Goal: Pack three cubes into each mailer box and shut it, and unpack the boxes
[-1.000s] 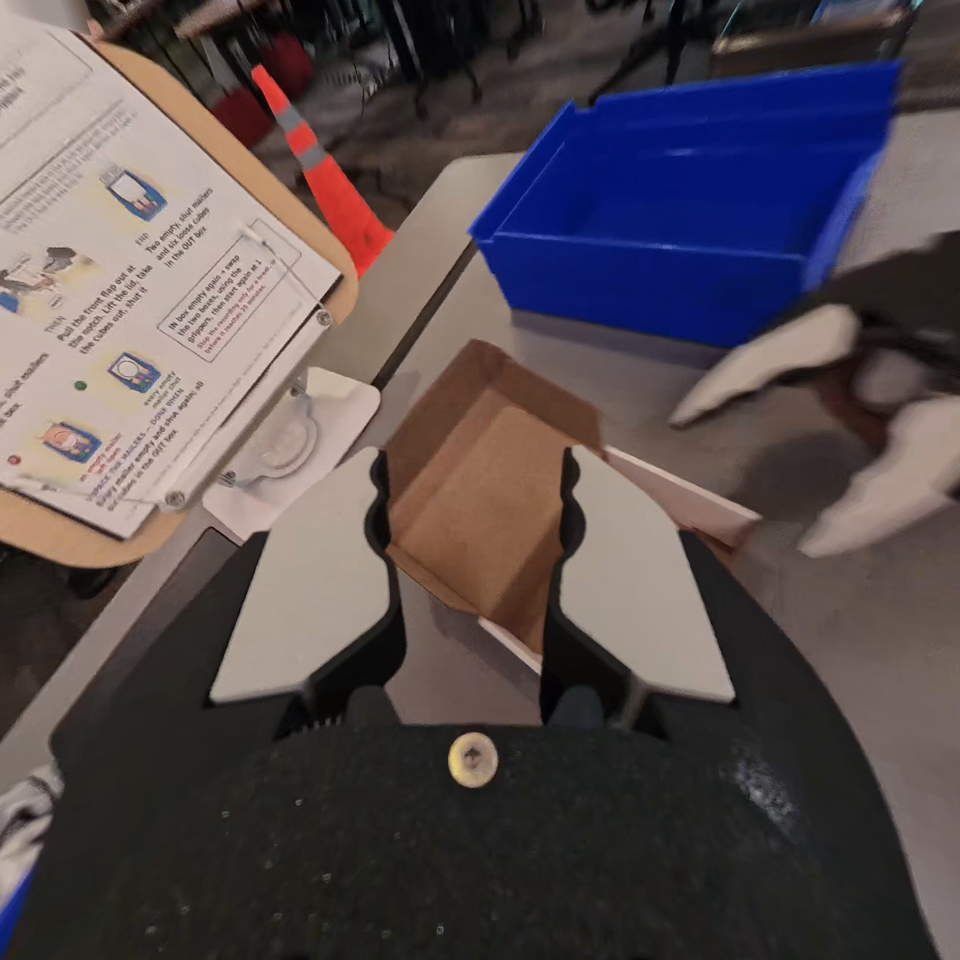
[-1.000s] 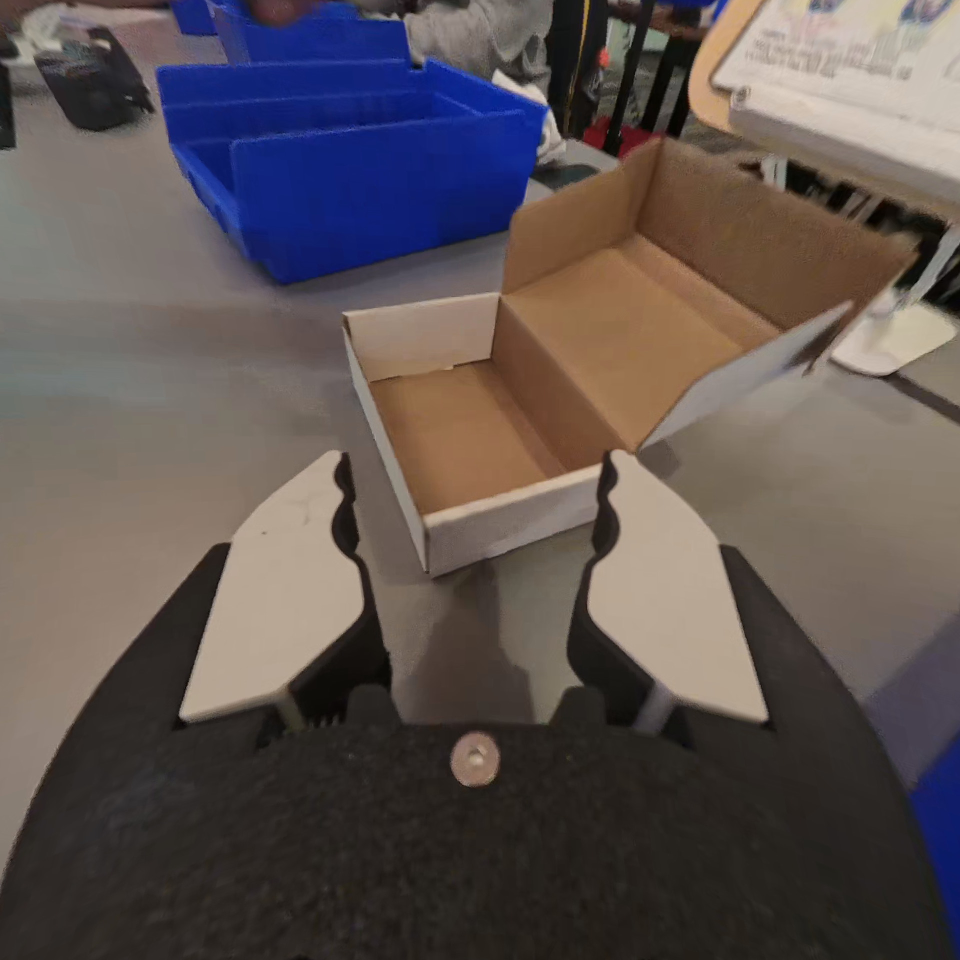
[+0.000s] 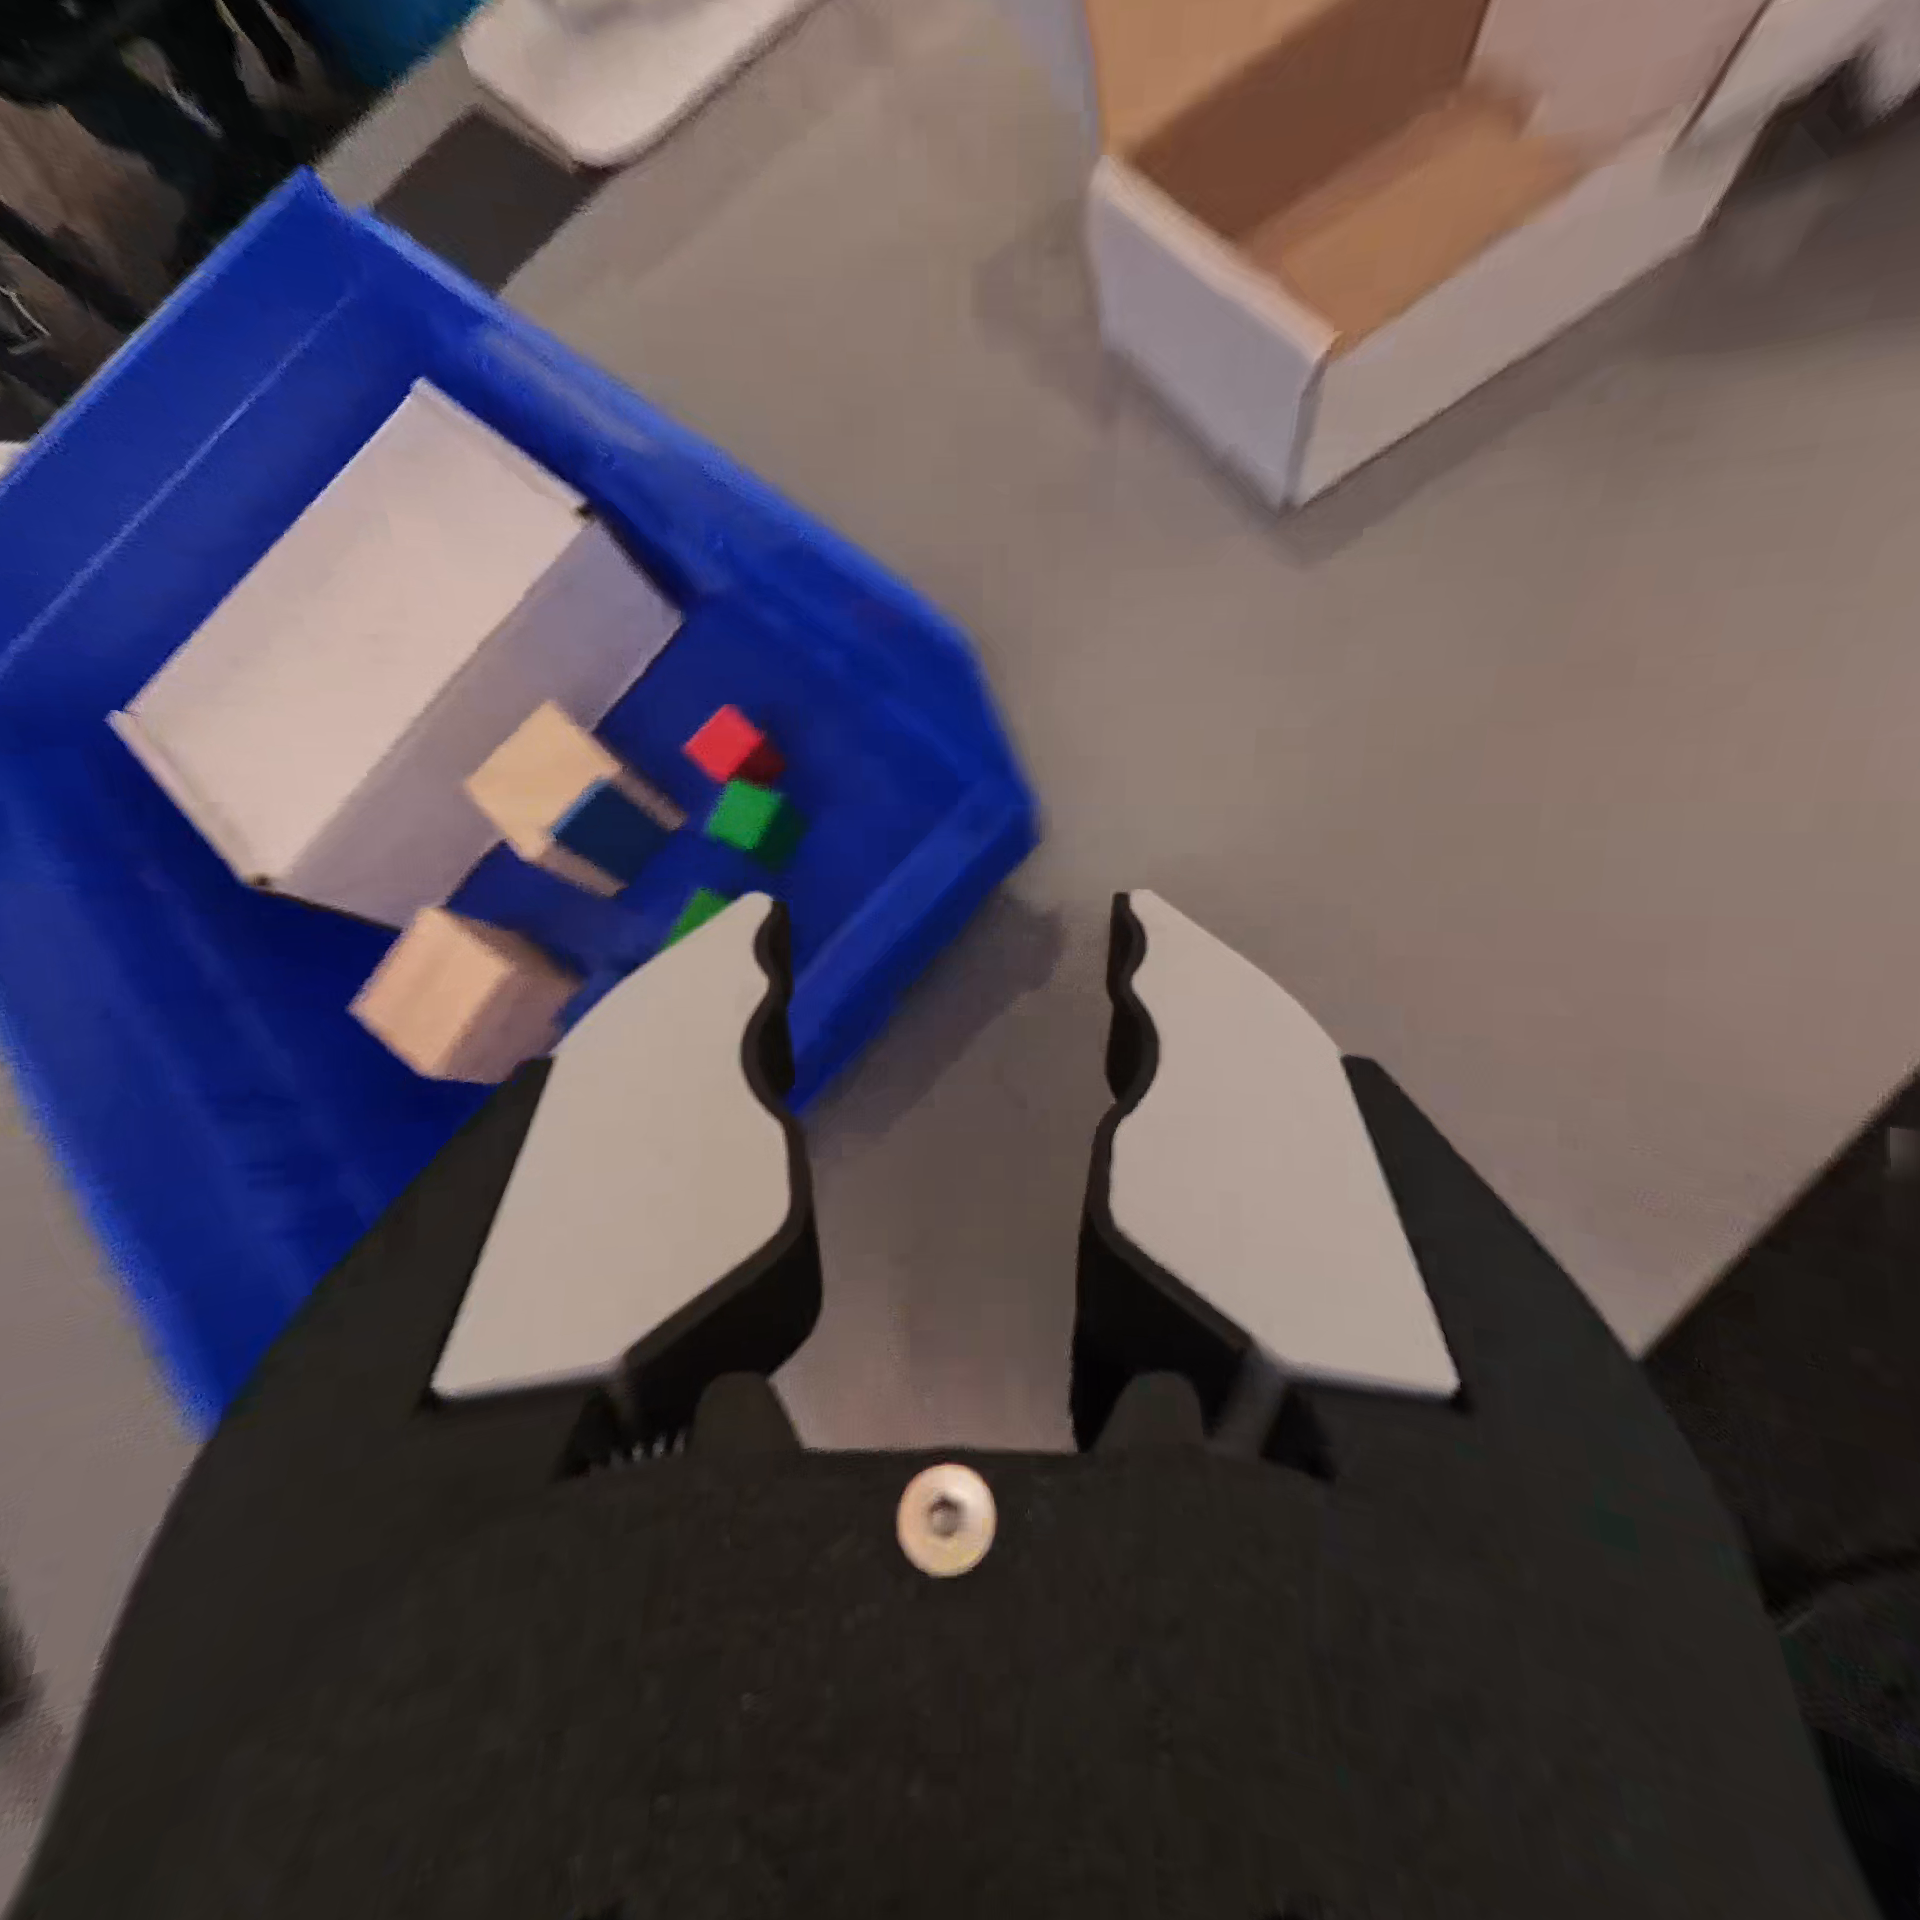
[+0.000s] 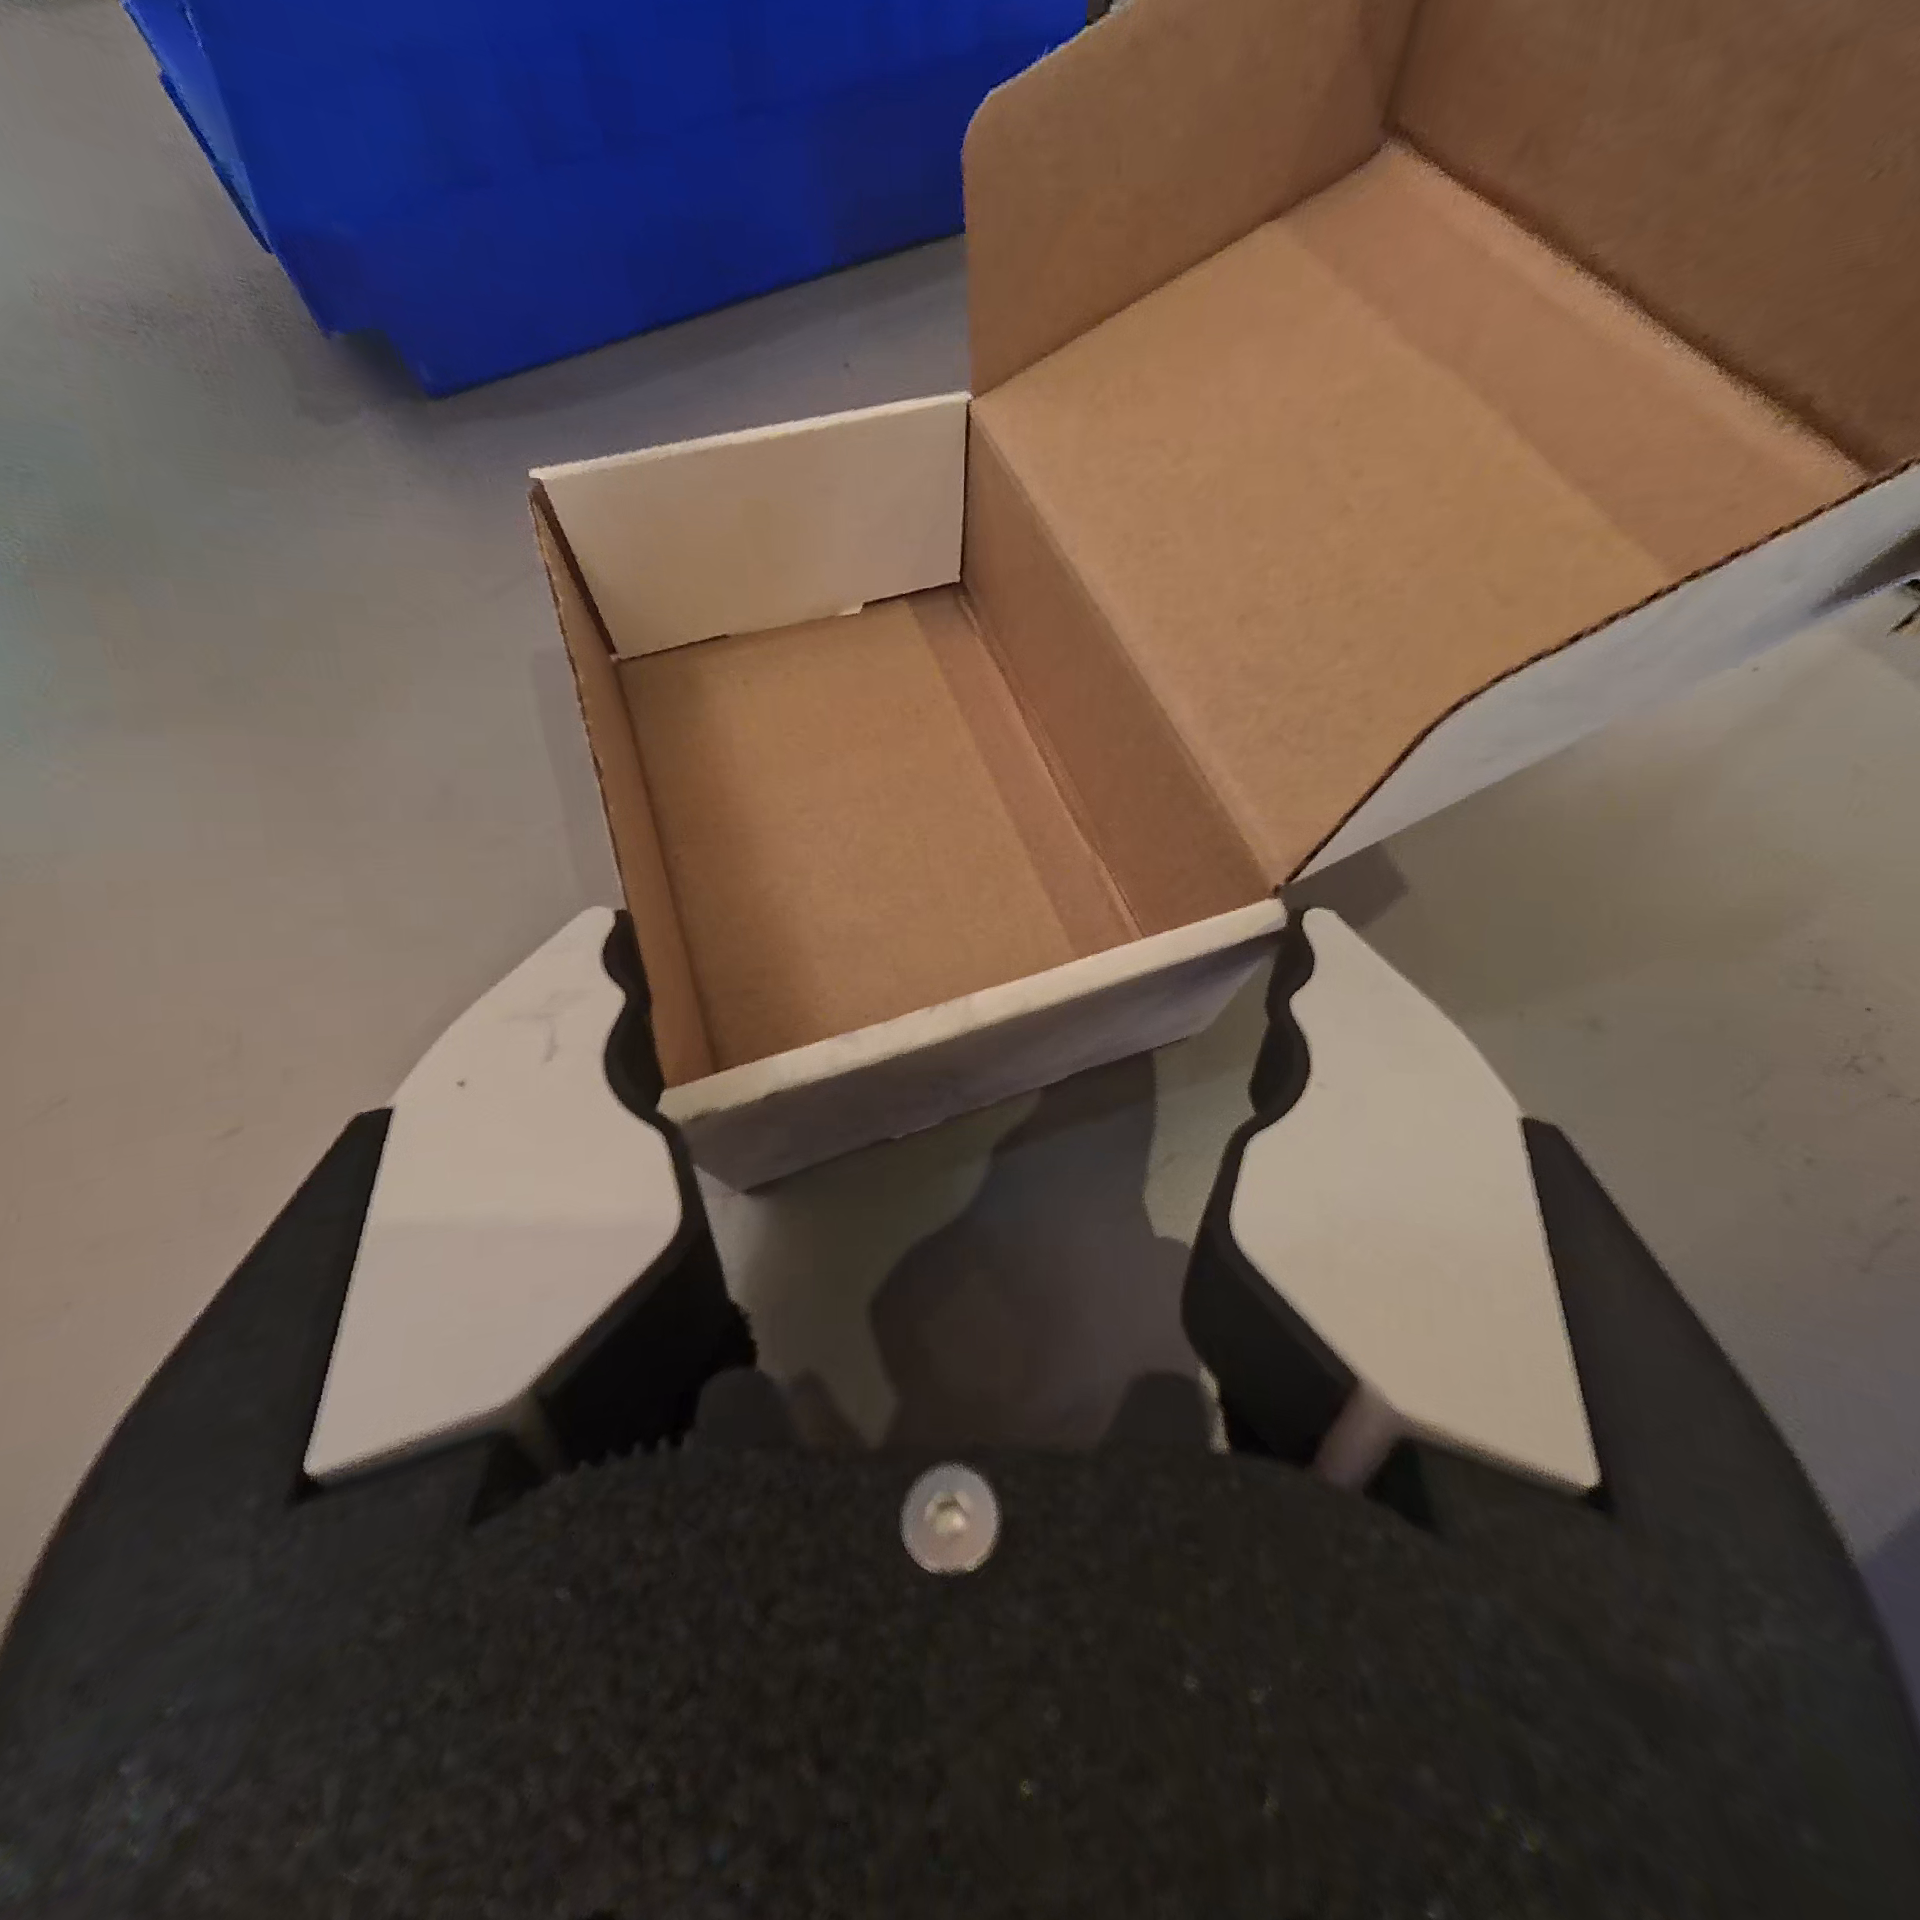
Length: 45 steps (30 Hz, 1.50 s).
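Your left gripper: jaws apart, empty, beside the blue bin at left
Bin: shut mailer box, loose cubes
Your right gripper: jaws spread, straddling the open mailer box at centre

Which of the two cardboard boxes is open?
The mailer box on the grey table is open and empty, lid folded back. The other mailer box, inside the blue bin beside the cubes, is shut.

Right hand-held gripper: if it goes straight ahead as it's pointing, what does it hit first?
Most likely the near white end wall of the open mailer box, sitting between the open fingers of the right hand-held gripper. Depth is unclear; it might pass over the rim.
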Motion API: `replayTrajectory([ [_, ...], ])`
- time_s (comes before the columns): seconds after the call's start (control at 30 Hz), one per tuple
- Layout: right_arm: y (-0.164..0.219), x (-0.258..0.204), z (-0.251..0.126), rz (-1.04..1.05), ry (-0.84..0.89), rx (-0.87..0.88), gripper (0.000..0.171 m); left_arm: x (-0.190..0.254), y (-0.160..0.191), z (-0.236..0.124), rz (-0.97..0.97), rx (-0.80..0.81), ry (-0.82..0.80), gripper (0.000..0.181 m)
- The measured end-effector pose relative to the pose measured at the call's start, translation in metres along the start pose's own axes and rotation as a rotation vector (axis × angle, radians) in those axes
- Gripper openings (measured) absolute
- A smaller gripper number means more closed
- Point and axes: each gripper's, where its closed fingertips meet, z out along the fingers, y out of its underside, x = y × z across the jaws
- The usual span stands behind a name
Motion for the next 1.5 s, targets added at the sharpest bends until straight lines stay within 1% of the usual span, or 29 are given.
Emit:
replayTrajectory([
  [0.07,0.0,0.0,0.0,0.001,-0.001,0.0,0.112,-0.034,0.003,0.009,0.135,-0.098,-0.008,0.051],
  [0.13,0.0,0.0,0.0,0.001,-0.002,0.001,0.113,-0.055,-0.002,0.02,0.257,-0.131,0.044,0.041],
  [0.17,0.0,0.0,0.0,0.001,-0.001,0.001,0.113,-0.061,-0.002,0.026,0.295,-0.16,0.09,0.039],
  [0.23,0.0,0.0,0.0,0.001,-0.001,0.001,0.113,-0.066,0.003,0.038,0.339,-0.241,0.189,0.044],
  [0.3,0.0,0.0,0.0,0.002,-0.001,0.002,0.113,-0.063,0.014,0.048,0.366,-0.326,0.283,0.045],
  [0.37,0.0,0.0,0.0,0.002,0.0,0.002,0.113,-0.06,0.025,0.058,0.378,-0.404,0.344,0.046],
  [0.5,0.0,0.0,0.0,0.004,0.0,0.003,0.113,-0.065,0.041,0.068,0.396,-0.509,0.353,0.047],
  [0.63,0.0,0.0,0.0,0.006,-0.001,0.002,0.113,-0.075,0.05,0.076,0.407,-0.562,0.344,0.043],
  [0.73,0.0,0.0,0.0,0.007,-0.002,0.002,0.113,-0.072,0.062,0.084,0.418,-0.609,0.361,0.043],
  [0.77,0.0,0.0,0.0,0.007,-0.002,0.002,0.113,-0.072,0.067,0.086,0.427,-0.628,0.358,0.041],
  [0.83,0.0,0.0,-0.001,0.006,-0.001,0.002,0.113,-0.072,0.072,0.089,0.444,-0.641,0.345,0.029],
  [0.87,0.0,0.0,-0.001,0.007,-0.002,0.002,0.113,-0.072,0.069,0.089,0.434,-0.625,0.342,0.029],
  [0.93,0.0,0.0,-0.001,0.007,-0.002,0.002,0.113,-0.073,0.057,0.087,0.392,-0.558,0.334,0.029],
  [1.0,0.0,0.0,-0.001,0.007,-0.002,0.002,0.113,-0.077,0.032,0.078,0.355,-0.454,0.303,0.03],
  [1.03,0.0,0.0,-0.001,0.007,-0.002,0.002,0.113,-0.078,0.013,0.071,0.336,-0.395,0.282,0.029],
  [1.1,0.0,0.0,-0.001,0.007,-0.002,0.002,0.113,-0.069,-0.036,0.056,0.318,-0.259,0.252,0.028],
  [1.17,0.0,0.0,0.0,0.009,-0.004,0.001,0.113,-0.043,-0.088,0.044,0.313,-0.151,0.256,0.028],
  [1.23,0.0,0.0,-0.001,0.01,-0.004,0.001,0.113,-0.008,-0.13,0.048,0.274,-0.124,0.267,0.028],
  [1.3,0.0,-0.001,-0.001,0.008,-0.003,0.001,0.113,0.032,-0.157,0.07,0.251,-0.15,0.286,0.028],
  [1.33,0.001,-0.001,-0.001,0.008,-0.003,0.001,0.113,0.052,-0.164,0.086,0.252,-0.177,0.296,0.028],
  [1.4,0.001,-0.001,-0.001,0.008,-0.002,0.002,0.113,0.089,-0.165,0.124,0.286,-0.261,0.327,0.028],
  [1.5,0.001,0.0,-0.001,0.009,-0.002,0.002,0.113,0.122,-0.157,0.178,0.342,-0.382,0.338,0.028],
])
